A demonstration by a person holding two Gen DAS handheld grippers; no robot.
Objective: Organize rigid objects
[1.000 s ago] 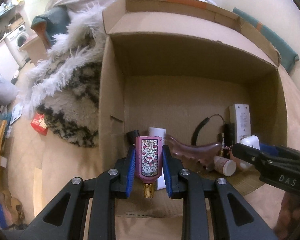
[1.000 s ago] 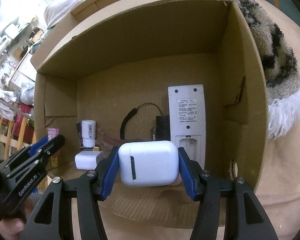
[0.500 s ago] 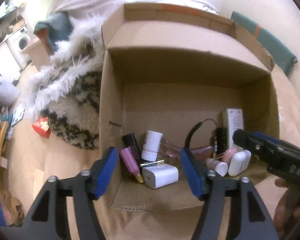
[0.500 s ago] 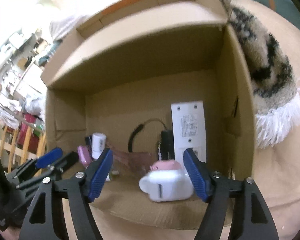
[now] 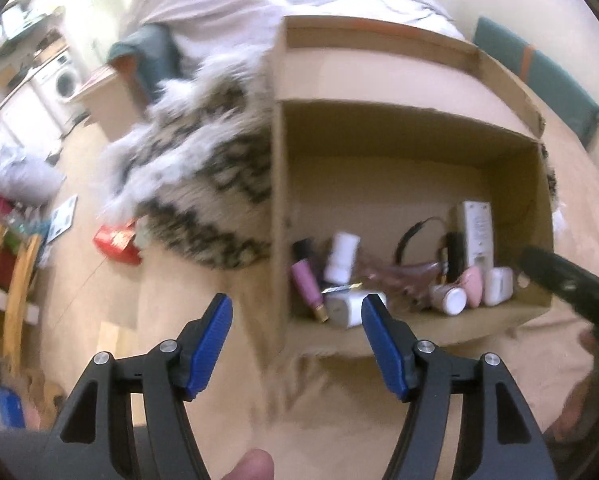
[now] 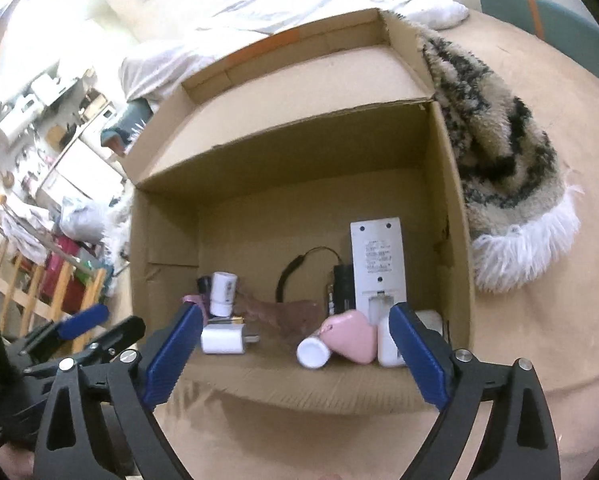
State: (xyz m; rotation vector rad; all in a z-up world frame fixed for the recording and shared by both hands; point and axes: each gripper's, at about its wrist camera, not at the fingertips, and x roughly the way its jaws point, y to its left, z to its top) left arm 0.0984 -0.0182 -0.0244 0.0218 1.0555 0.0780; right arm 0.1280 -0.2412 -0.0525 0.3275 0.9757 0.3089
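An open cardboard box (image 5: 379,128) lies on its side on the tan bed cover. On its floor rest a pink perfume bottle (image 5: 307,284), a white charger (image 5: 345,308), a white bottle (image 5: 341,256), a pink heart-shaped case (image 6: 353,336), a white earbud case (image 5: 498,286) and a white remote (image 6: 377,264). My left gripper (image 5: 296,312) is open and empty in front of the box's left wall. My right gripper (image 6: 295,320) hovers before the box mouth; its jaws are opening wide with nothing between them, and its right finger partly hides the earbud case (image 6: 387,344).
A furry black-and-white throw (image 5: 203,168) drapes over the box's side and back (image 6: 495,148). White bedding (image 6: 299,4) lies behind. A red packet (image 5: 117,240) and a wooden frame (image 5: 11,280) are on the floor at the left. A teal cushion (image 5: 539,76) sits far right.
The left gripper let go of the pink perfume bottle and the right let go of the white earbud case; both items now lie in the box. Both grippers drew back and up.
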